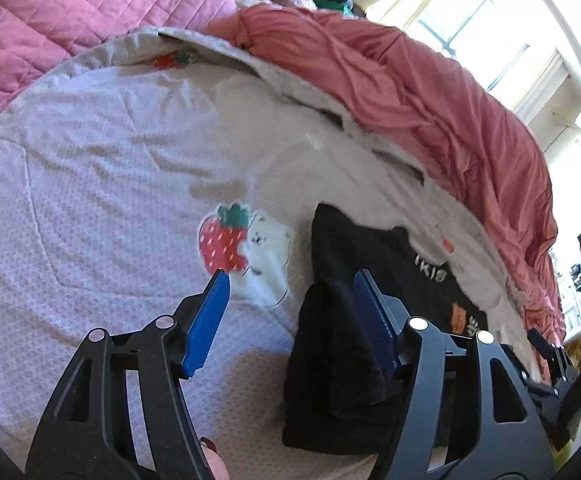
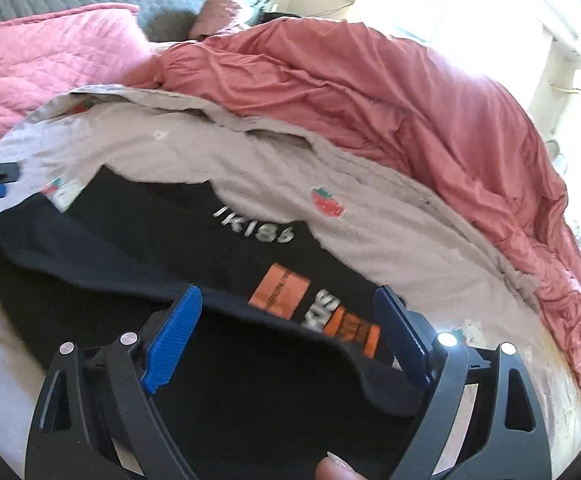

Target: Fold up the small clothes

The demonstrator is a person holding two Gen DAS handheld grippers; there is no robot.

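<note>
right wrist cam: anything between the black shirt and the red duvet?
Only bare grey blanket with a small strawberry print lies between the black shirt and the red duvet. The right wrist view shows it clearly.

White block letters reading "IKISS", the last letter blurred, run across the black garment (image 2: 194, 240) spread on a bed. The same print shows in part as "IKIS" in the left wrist view. Orange patches (image 2: 279, 290) beside it carry dark lettering too blurred and folded to read.
</note>
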